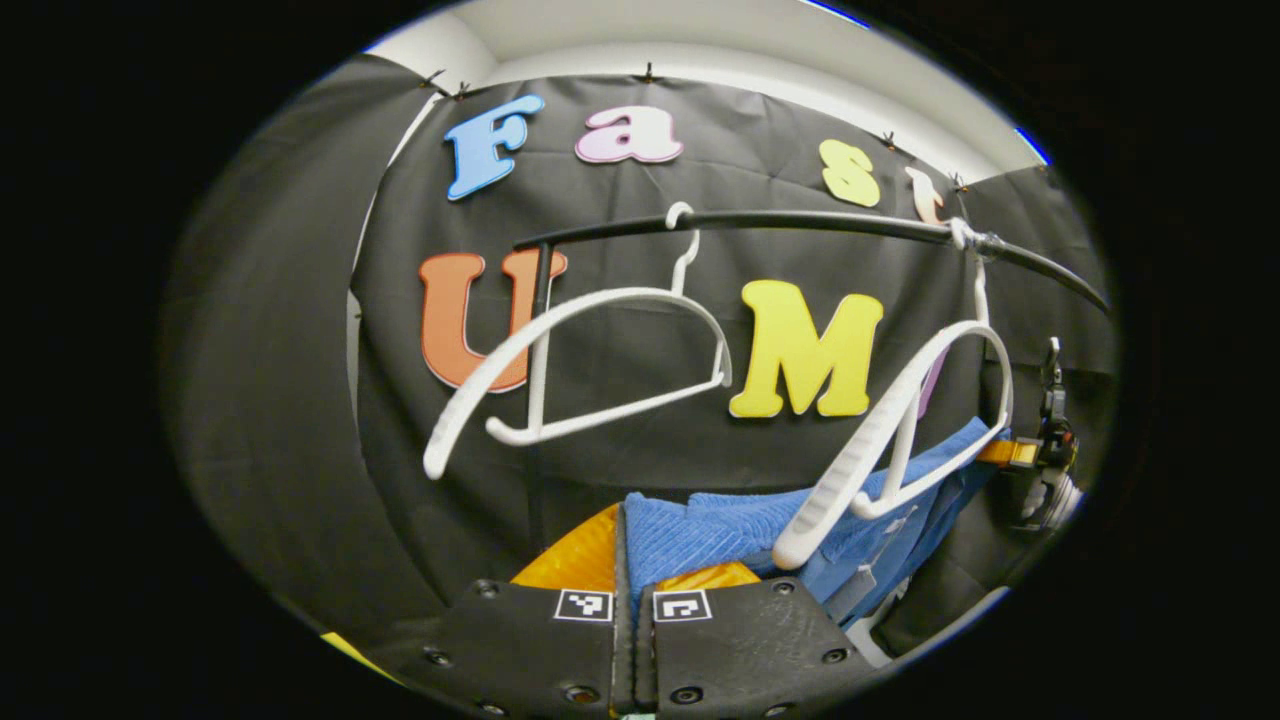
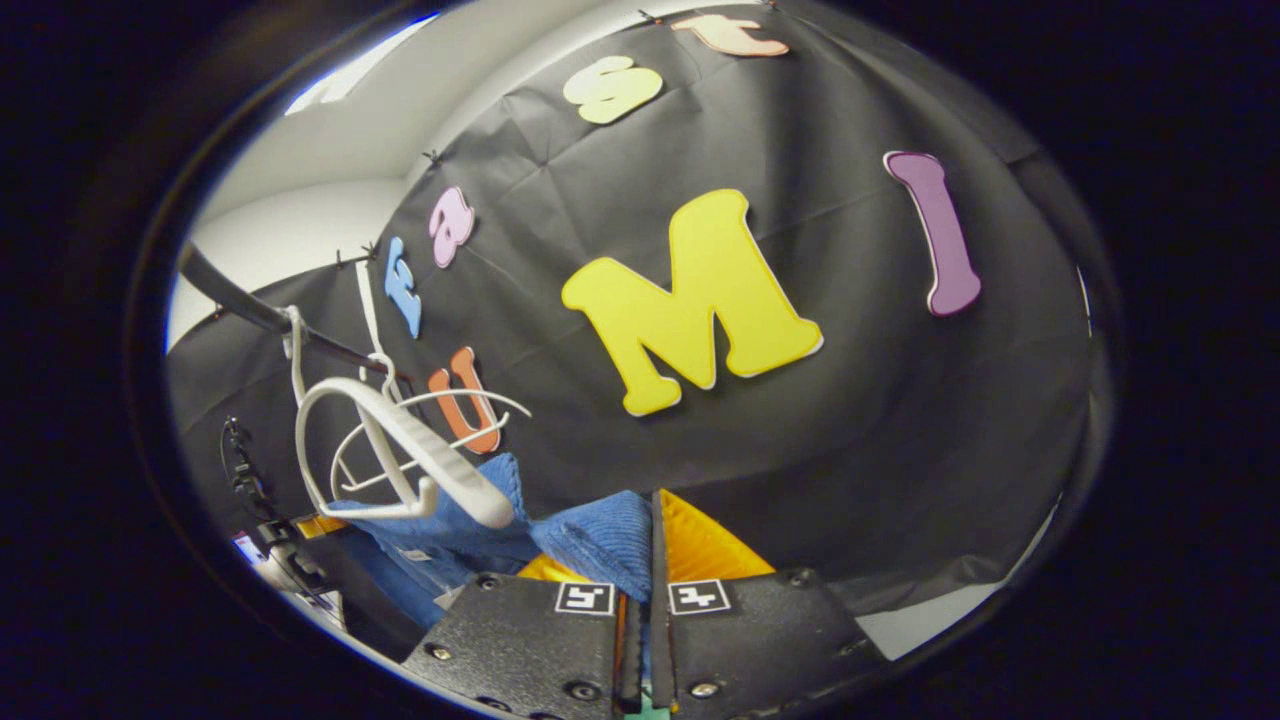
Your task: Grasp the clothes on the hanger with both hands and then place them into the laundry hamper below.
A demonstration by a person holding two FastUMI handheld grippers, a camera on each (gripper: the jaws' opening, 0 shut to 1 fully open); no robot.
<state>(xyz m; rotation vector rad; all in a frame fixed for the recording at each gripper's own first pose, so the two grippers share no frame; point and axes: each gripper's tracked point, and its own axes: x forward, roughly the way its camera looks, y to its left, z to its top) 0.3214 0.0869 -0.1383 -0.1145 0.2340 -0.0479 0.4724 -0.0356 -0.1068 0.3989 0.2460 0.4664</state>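
The blue garment (image 1: 720, 535) stretches sideways below a black rail (image 1: 800, 222). My left gripper (image 1: 625, 560) is shut on its near end, with cloth pinched between the fingers. The far end runs right to the other gripper (image 1: 1045, 450). A white hanger (image 1: 900, 430) hangs bare in front of the cloth, and a second white hanger (image 1: 600, 350) hangs bare to its left. In the right gripper view my right gripper (image 2: 655, 540) is shut on a fold of the blue garment (image 2: 600, 540). The cloth leads left under the hangers (image 2: 400, 450) towards the left gripper (image 2: 250, 490).
The black rail (image 2: 250, 310) carries both hangers in front of the black cloth wall. A white wall and ceiling show above the cloth. A pale strip of floor (image 2: 930, 610) shows under the cloth's lower edge.
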